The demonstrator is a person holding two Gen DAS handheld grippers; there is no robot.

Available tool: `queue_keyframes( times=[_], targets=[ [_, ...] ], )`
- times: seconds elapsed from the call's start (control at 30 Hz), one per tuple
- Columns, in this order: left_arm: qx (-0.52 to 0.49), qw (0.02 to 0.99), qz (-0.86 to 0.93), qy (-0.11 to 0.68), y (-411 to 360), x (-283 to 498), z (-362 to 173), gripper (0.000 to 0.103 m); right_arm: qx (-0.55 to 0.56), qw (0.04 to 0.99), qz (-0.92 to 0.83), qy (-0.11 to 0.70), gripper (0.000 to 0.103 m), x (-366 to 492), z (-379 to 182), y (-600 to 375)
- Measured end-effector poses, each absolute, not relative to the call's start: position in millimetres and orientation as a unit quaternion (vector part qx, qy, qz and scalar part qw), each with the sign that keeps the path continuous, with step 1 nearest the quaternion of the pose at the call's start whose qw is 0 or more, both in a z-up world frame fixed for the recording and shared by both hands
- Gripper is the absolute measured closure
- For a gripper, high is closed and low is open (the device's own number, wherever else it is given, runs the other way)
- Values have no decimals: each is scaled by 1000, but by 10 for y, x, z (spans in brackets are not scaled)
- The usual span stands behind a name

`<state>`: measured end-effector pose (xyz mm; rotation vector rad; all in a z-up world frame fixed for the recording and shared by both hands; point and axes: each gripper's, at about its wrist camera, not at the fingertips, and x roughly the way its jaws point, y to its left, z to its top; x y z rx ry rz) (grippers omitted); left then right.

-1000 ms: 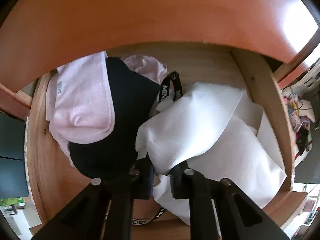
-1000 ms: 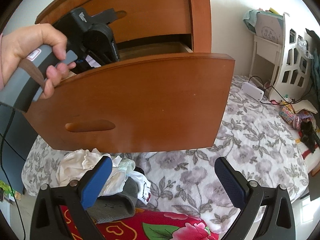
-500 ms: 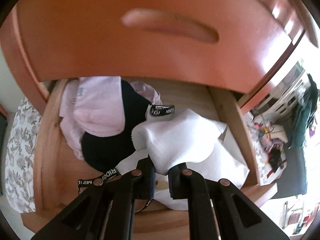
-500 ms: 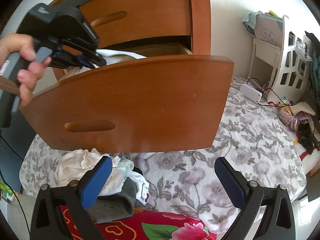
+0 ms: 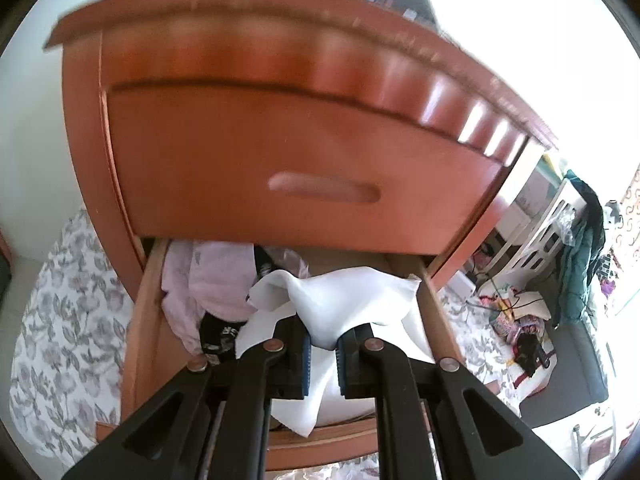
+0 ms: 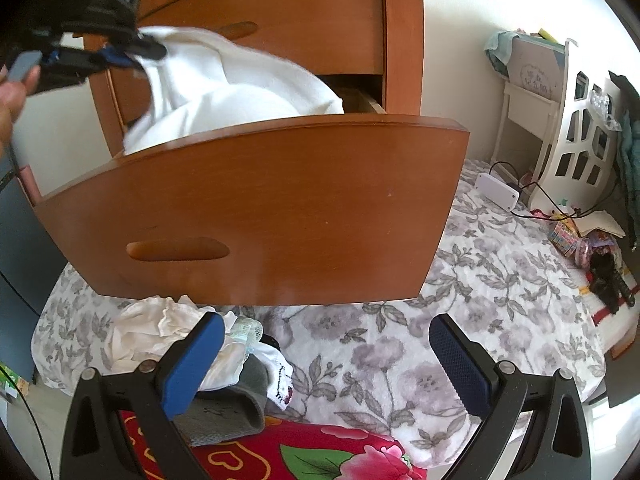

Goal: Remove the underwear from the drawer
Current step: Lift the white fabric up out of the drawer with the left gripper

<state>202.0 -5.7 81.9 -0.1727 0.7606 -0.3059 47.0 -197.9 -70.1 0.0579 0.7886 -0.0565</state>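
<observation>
Two tongs are mine. My left gripper [image 5: 322, 350] is clamped on one soft white underwear garment [image 5: 352, 300], its folds draped above the open wooden drawer [image 6: 256, 208]. Inside lie one pale pink piece [image 5: 216, 284] and one black piece [image 5: 220, 334] with a lettered band. My right gripper [image 6: 324, 364] hangs with jaws wide apart, empty, over the floral sheet [image 6: 460, 280] and one crumpled pile of clothes [image 6: 168, 332].

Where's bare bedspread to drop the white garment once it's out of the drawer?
Free: floral bedspread below the drawer front, right of the clothes pile, short of the toys by the white power box. Crowded: the pile, the drawer interior.
</observation>
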Motion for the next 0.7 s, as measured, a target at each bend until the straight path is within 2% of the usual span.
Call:
queue_keyframes(
  times=[0.7],
  targets=[
    [-80,948,-178,250,11,1282,1855,94,12,939,-47,341,0,347,-574,-1930]
  ],
)
